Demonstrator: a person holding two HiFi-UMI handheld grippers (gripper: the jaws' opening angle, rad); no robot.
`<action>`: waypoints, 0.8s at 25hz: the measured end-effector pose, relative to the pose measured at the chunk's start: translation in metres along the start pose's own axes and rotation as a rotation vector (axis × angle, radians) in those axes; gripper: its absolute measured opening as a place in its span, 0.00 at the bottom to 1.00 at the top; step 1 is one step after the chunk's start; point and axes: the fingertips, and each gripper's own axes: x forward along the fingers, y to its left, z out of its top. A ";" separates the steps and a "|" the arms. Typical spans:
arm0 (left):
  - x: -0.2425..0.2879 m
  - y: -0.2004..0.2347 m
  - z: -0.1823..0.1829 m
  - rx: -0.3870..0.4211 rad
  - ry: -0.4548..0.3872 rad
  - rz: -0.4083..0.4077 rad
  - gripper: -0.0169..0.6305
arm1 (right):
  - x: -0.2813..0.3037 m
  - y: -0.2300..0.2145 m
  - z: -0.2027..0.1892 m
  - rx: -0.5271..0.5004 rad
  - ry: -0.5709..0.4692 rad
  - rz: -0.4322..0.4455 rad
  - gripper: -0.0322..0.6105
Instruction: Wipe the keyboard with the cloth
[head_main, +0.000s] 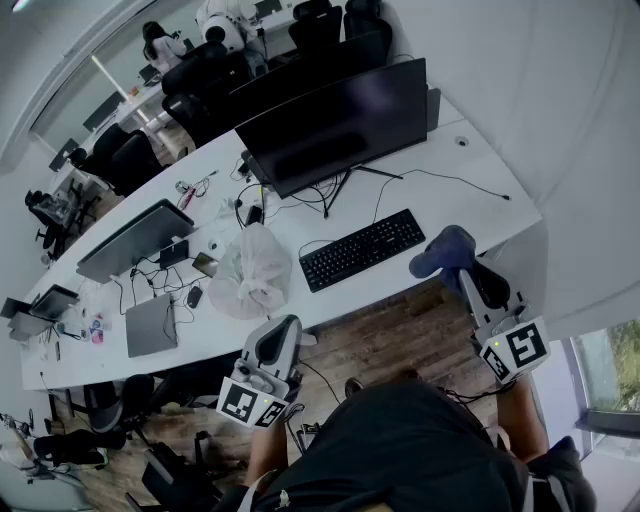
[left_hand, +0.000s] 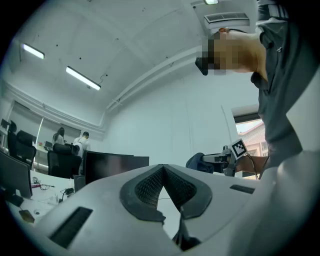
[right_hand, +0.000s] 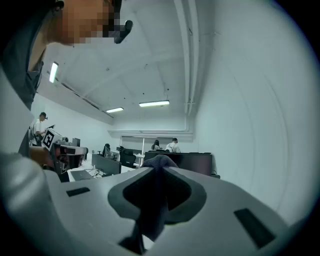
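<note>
White desk runs corner to corner in the head view, with the dark monitor at the back. The black keyboard lies flat in front of it, skewed to the desk edge, nothing on top of it. A crumpled plastic bag sits just left of the keyboard, apart from it.

We see the right gripper over the near desk edge, by the keyboard's right end. Its jaws are clamped on the dark blue cloth, which bulges past the tips in a wad. The cloth isn't on the keys yet.

The left gripper is low, off the desk's front edge, below the bag. Its jaws are pressed together with nothing between them.

Handling, our read: the cloth is soft, light and limp. The grip on the bunched middle looks fine, and the free wad should mould over the keycaps. The keyboard is light and hard, and will likely skate on the smooth top. If we need to brace it, we'd press on the frame edge at the left end, not on the keys.
</note>
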 end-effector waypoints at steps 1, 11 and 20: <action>-0.013 0.001 -0.001 -0.013 0.020 0.003 0.03 | -0.003 0.012 0.000 0.006 0.013 0.000 0.12; -0.061 0.034 0.001 -0.047 0.024 -0.058 0.03 | -0.005 0.069 0.011 0.029 0.045 -0.076 0.12; -0.083 0.061 0.002 -0.045 0.018 -0.096 0.03 | 0.000 0.090 0.018 0.079 0.040 -0.139 0.12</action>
